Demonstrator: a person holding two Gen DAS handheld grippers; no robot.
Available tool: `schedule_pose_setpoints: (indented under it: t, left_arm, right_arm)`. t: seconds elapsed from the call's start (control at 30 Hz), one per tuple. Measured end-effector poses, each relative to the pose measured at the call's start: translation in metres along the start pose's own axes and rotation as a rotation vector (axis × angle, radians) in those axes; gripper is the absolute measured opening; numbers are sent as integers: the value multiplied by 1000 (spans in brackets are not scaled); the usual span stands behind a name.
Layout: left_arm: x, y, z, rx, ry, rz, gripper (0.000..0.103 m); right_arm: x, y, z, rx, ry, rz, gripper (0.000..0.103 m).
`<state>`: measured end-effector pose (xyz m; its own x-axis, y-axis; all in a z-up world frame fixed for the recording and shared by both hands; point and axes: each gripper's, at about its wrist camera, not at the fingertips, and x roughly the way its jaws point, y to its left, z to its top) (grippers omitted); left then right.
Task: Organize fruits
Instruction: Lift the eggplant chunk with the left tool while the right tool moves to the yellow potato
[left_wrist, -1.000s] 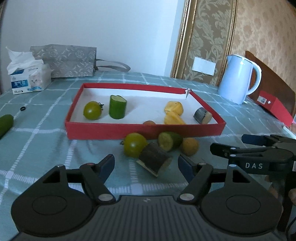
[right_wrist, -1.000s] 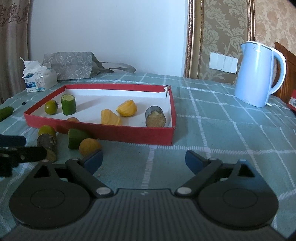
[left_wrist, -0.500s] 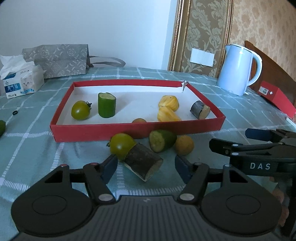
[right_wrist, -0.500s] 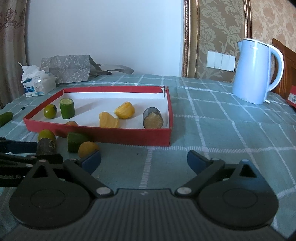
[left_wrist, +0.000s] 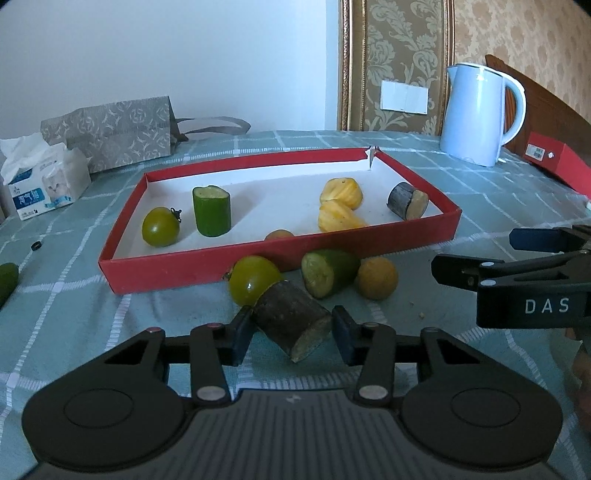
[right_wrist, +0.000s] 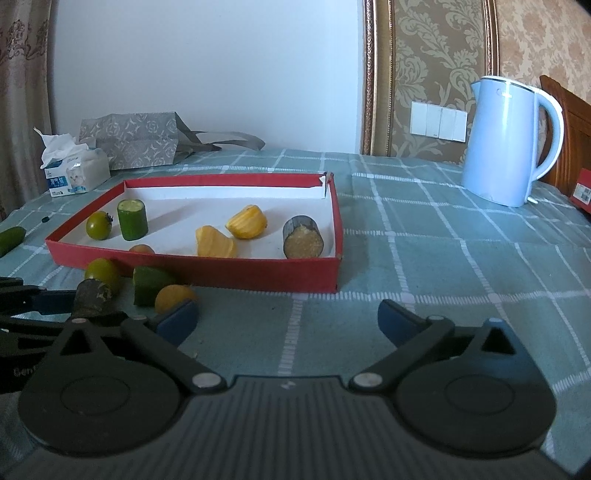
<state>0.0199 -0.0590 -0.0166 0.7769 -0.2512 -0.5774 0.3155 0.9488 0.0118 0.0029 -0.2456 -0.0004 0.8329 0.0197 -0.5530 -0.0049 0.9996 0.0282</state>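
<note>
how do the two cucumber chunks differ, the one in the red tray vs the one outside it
The cucumber chunk in the tray stands upright, cut face up, inside the red tray. The cucumber chunk on the cloth lies on its side in front of the tray, cut face toward the camera. Both are green, short cut pieces.

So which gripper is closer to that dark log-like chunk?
Left. The left gripper has the dark chunk between its closing fingers; the right gripper hangs open, off to the chunk's right.
</note>
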Motion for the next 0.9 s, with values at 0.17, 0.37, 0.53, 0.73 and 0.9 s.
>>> schedule_pose_setpoints:
  t: [0.17, 0.37, 0.53, 0.73, 0.9]
  left_arm:
    - [-5, -1, -1, 8, -17, 2, 45]
    - [-17, 5, -6, 0, -27, -3, 45]
    - [-27, 22, -16, -24, -30, 16, 45]
    - [-33, 50, -22, -95, -27, 43, 45]
    - [-29, 68, -20, -147, -25, 39, 45]
  right_arm:
    - [1, -1, 0, 0, 0, -11, 103]
    - [1, -2, 0, 3, 0, -16, 103]
    - [-1, -1, -1, -3, -11, 10, 103]
    - [-5, 6, -1, -30, -34, 41, 103]
    - [-4, 11, -2, -52, -34, 53, 103]
